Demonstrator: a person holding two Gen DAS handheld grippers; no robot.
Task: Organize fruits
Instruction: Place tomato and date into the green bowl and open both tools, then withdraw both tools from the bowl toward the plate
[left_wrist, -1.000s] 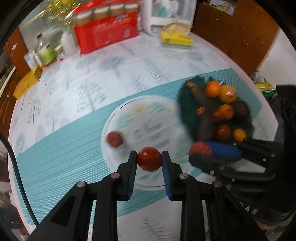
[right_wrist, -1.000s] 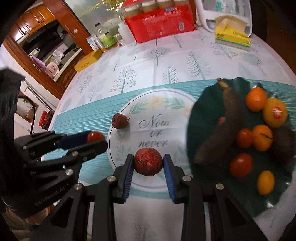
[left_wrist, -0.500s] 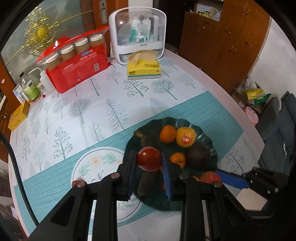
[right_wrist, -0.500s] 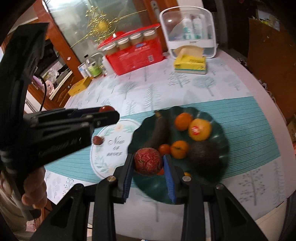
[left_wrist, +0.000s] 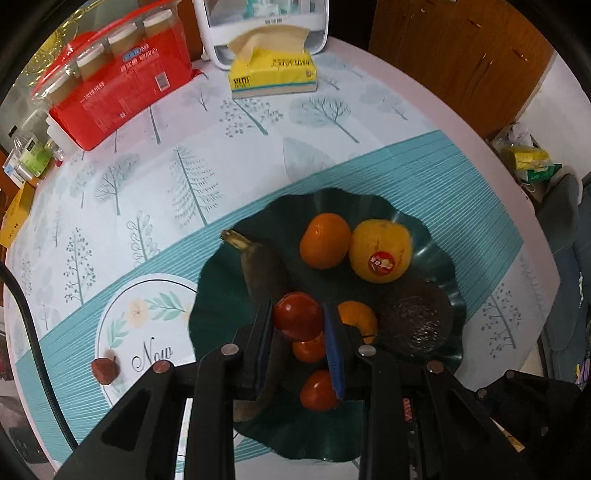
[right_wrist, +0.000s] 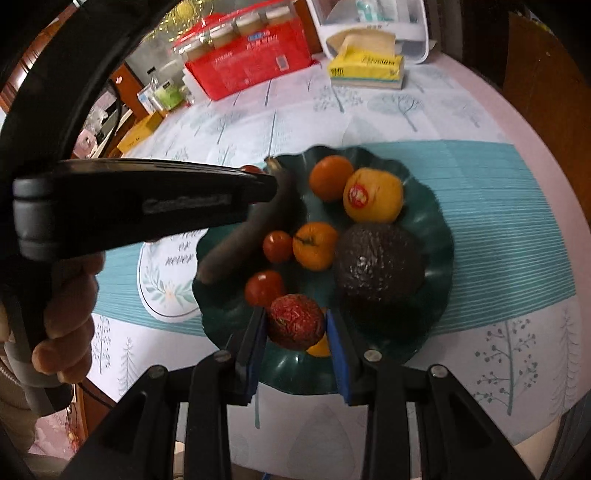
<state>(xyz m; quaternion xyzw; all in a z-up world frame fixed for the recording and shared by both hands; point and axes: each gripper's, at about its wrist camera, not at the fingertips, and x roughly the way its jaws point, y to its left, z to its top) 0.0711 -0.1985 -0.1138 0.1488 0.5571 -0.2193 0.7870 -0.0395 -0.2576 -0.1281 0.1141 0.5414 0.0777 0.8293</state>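
1. Left wrist view: the left gripper (left_wrist: 298, 321) is clamped on a smooth red tomato (left_wrist: 297, 315), held between its blue pads above the dark green plate (left_wrist: 439, 258)
2. On that plate lie a dark banana (left_wrist: 264, 271), a tangerine (left_wrist: 324, 240), a yellow orange with a sticker (left_wrist: 380, 250), a dark avocado (left_wrist: 415, 319), a second small tangerine (left_wrist: 358, 319) and two more tomatoes, one (left_wrist: 308, 350) just under the held one and one (left_wrist: 318, 390) nearer the camera
3. A small dark red fruit (left_wrist: 105, 370) sits alone on the round printed mat (left_wrist: 147, 314), left of the plate and well apart from it
4. Right wrist view: the right gripper (right_wrist: 295, 328) grips a wrinkled red fruit (right_wrist: 295, 326) over the near edge of the plate (right_wrist: 439, 221); whether the fruit touches the plate I cannot tell
5. Beside it are a tomato (right_wrist: 264, 287), the avocado (right_wrist: 378, 262) and an orange-yellow fruit (right_wrist: 320, 347) mostly hidden beneath
6. A hand (right_wrist: 66, 314) holds the left gripper's handle at the left of this view
7. At the far side of the bench (left_wrist: 129, 177) stand a red pack of jars (left_wrist: 122, 85) and a yellow tissue pack (left_wrist: 273, 75)
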